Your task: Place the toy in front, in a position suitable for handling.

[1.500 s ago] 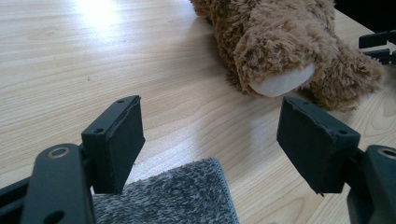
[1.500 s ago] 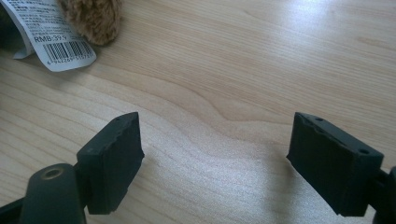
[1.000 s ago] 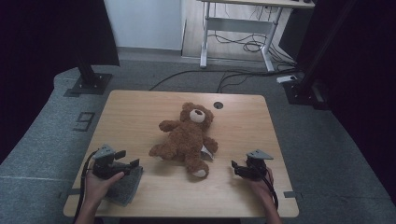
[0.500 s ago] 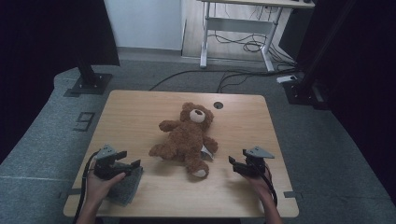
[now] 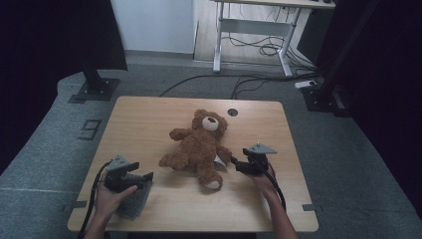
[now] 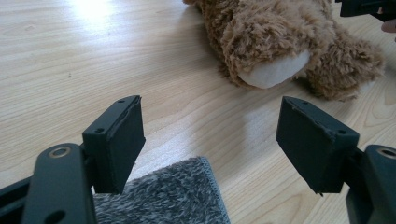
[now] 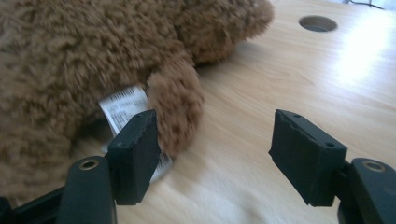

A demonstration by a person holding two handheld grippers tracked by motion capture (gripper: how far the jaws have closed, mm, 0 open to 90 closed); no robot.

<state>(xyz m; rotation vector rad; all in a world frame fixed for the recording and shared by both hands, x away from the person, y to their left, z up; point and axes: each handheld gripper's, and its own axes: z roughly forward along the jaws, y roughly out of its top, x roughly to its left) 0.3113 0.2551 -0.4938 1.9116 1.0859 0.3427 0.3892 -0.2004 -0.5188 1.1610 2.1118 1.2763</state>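
A brown teddy bear (image 5: 199,147) lies on its back in the middle of the wooden table (image 5: 149,119). My right gripper (image 5: 235,163) is at the bear's side, level with the table. Its jaws have just been closing and stand open (image 7: 215,140). The bear's arm (image 7: 177,107) lies between them against the left pad, with a white label (image 7: 122,105) behind it. My left gripper (image 5: 147,177) is open (image 6: 210,126) over a grey fleecy cloth (image 6: 173,196), pointing at the bear's foot (image 6: 275,70).
A round cable hole (image 5: 232,112) is in the table behind the bear's head. The grey cloth (image 5: 132,204) reaches the table's front left edge. A desk frame (image 5: 249,35) and cables stand on the floor beyond.
My right gripper has moved left and a little up, to the bear's side. The left gripper and the bear have stayed where they were.
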